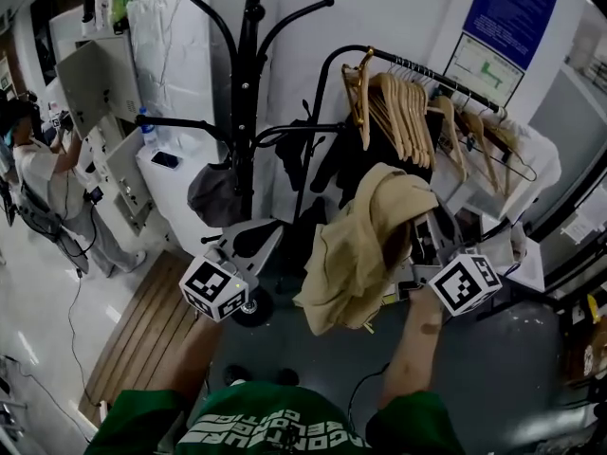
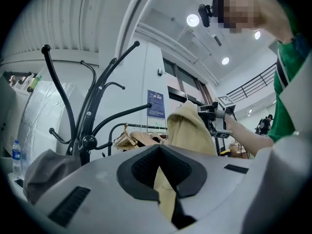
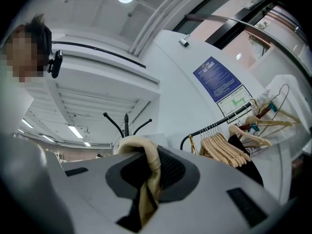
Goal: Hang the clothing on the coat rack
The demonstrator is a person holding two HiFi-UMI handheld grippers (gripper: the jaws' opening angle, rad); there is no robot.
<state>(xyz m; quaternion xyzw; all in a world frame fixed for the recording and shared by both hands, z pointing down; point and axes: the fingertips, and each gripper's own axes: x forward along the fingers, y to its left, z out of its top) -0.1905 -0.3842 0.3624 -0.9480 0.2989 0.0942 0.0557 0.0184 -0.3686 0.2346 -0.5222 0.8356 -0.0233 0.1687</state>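
**Garment Held Right of Rack, Not Yet Hung**

Head view: the right gripper point(image 1: 424, 252) held the tan garment point(image 1: 365, 245), which hung bunched to the right of the black coat rack point(image 1: 248, 112). The left gripper point(image 1: 237, 249) stood nearer the rack's post.

Left gripper view: the jaws were slightly apart and gripped nothing; the garment showed beyond them.

Right gripper view: the jaws were clamped on a fold of the cloth.

Judgement: the free hooks lay leftward of the load and above it.

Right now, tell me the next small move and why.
Probably carry the right gripper up and left toward the coat rack. Its jaws are shut on the beige garment, which hangs to the right of the rack, on no hook yet, and the upper hooks look bare.
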